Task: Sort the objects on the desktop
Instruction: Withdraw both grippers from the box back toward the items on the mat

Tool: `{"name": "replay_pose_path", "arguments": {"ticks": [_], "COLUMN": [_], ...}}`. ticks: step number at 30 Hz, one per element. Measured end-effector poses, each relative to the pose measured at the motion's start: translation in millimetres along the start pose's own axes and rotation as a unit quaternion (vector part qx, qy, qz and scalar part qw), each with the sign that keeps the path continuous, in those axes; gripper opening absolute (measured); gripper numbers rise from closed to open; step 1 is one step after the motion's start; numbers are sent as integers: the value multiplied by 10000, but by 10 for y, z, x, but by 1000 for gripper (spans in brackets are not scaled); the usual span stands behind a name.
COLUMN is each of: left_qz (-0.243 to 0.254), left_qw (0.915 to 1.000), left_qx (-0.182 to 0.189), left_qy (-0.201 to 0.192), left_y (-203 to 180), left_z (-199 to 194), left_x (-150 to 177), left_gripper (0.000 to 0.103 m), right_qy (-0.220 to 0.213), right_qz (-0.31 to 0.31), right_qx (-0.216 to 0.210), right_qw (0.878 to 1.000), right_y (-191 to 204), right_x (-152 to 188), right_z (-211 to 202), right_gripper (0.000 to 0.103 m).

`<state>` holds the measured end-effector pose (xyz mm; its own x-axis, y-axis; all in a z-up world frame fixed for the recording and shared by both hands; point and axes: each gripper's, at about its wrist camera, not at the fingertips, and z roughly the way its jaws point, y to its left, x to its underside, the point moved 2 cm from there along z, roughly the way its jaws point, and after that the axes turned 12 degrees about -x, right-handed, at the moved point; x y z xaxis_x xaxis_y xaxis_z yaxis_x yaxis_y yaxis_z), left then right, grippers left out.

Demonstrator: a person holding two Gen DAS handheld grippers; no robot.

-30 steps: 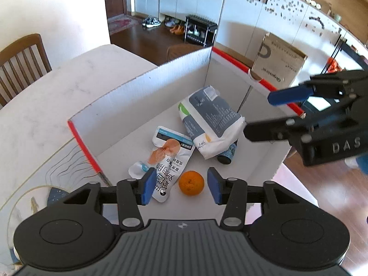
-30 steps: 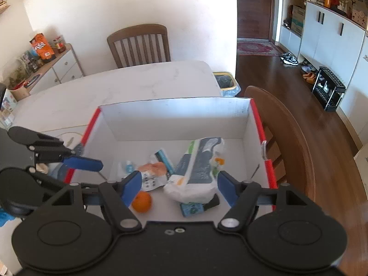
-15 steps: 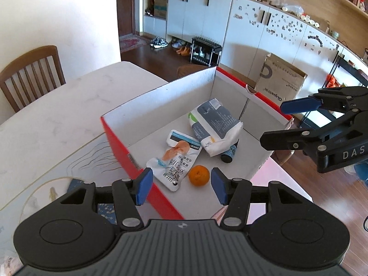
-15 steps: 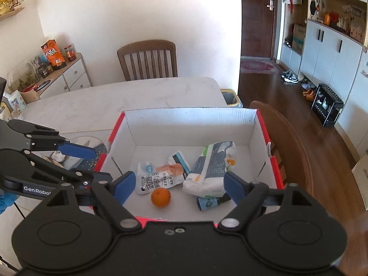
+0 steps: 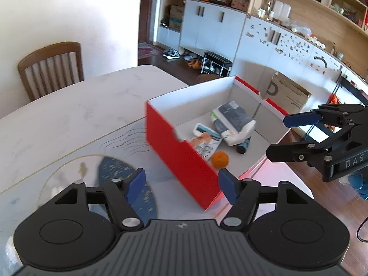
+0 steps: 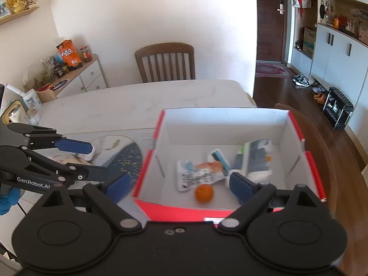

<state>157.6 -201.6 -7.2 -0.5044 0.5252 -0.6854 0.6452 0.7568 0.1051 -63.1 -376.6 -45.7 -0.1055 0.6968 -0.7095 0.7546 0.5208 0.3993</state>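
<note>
A red cardboard box (image 5: 181,151) (image 6: 174,211) with a white inside stands on the table. In it lie an orange (image 5: 220,159) (image 6: 203,192), a white snack pouch (image 5: 204,145) (image 6: 195,177), a grey-and-white bag (image 5: 232,119) (image 6: 257,158) and a dark bottle (image 5: 243,146) under the bag. My left gripper (image 5: 181,182) (image 6: 92,161) hangs outside the box's left wall, jaws opening, nothing between them. Before the near wall my right gripper (image 6: 180,187) (image 5: 285,135) hovers, jaws opening wide and empty.
A placemat with a blue oval pattern (image 5: 119,172) (image 6: 124,158) lies left of the box on the marble table (image 5: 80,105). A wooden chair (image 6: 164,62) stands at the far side, another chair (image 6: 322,138) right of the box. A sideboard (image 6: 76,73) holds snacks.
Both grippers have drawn back from over the box and risen. The left one has shifted left past the box's red wall to above the placemat. Both pairs of jaws stand wider.
</note>
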Motion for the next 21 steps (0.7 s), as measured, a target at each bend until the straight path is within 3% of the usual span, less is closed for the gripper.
{"name": "replay_pose_path", "arguments": {"ticks": [3,6,14,16,21], "left_qz": [-119,-233,-548,-578,-489], "left_qw": [9999,9997,9984,9981,9983], "left_qx": [-24,-10,-95,-122,-266], "left_qy": [-29,-77,-131,-145,-185], "left_y": [179,364,878,994,1240], "left_z": [-78,-144,-260,-281,-335], "left_x": [104,207,531,605,809], "left_gripper": [72,82,91,102,103], "right_qy": [-1,5,47,78,177], "right_qz": [-36,-2,-64,-51,-110], "right_qx": [-38,-69,-13,-20,-51], "right_qw": [10000,10000,10000,10000,9998], "right_y": [160,317,779,864,1131], "right_x": [7,9,-8,-17,-30], "right_z": [46,123,404,481,692], "right_gripper": [95,96,96,96,96]}}
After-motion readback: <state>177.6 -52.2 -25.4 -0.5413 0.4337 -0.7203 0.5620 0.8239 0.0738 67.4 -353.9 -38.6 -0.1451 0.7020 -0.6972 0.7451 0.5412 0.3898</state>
